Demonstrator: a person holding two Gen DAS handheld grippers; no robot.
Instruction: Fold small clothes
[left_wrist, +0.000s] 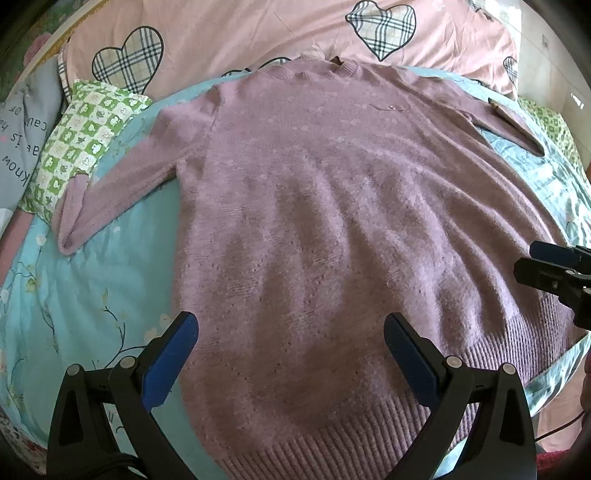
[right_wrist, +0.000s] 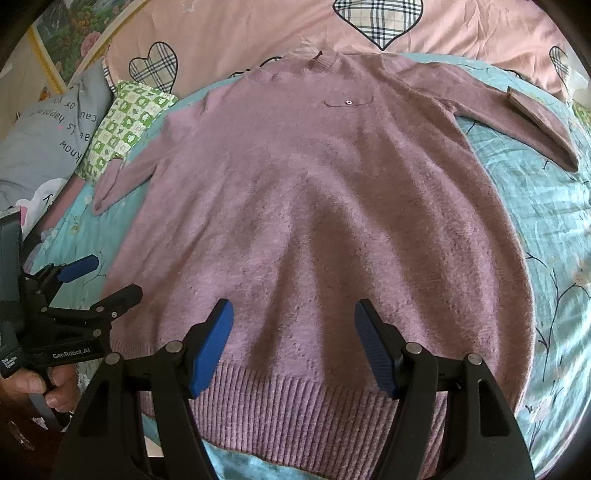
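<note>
In the left wrist view the left gripper (left_wrist: 291, 334) hangs over the lower part of a mauve knitted sweater (left_wrist: 332, 206), its two blue-padded fingers (left_wrist: 168, 360) spread wide with nothing between them. The sweater lies flat and face up on a turquoise floral bedsheet (left_wrist: 55, 295), neckline away from the camera and ribbed hem (left_wrist: 332, 439) nearest it. One sleeve runs out toward a green-and-white checked pillow (left_wrist: 81, 136), its cuff doubled back just beside the pillow; the other sleeve (left_wrist: 495, 114) stretches toward the far right edge. A small button (left_wrist: 391, 107) sits on the chest. Beyond the neckline lies a pink quilt with plaid hearts (left_wrist: 221, 33). At the right edge the right gripper (left_wrist: 554, 273) shows only in part, over the sweater's side edge.

In the right wrist view the right gripper (right_wrist: 293, 339) is poised above the hem band (right_wrist: 295, 402) of the sweater (right_wrist: 314, 192), jaws wide apart and empty. The left gripper (right_wrist: 107, 280) appears at lower left over the sweater's side edge near the hem, its fingers also apart and holding nothing, and the person's hand (right_wrist: 44, 387) wraps its handle. A grey pillow with printed lettering (right_wrist: 48, 140) lies next to the checked pillow (right_wrist: 129, 122), and the bedsheet (right_wrist: 554, 258) shows on both sides of the garment.
</note>
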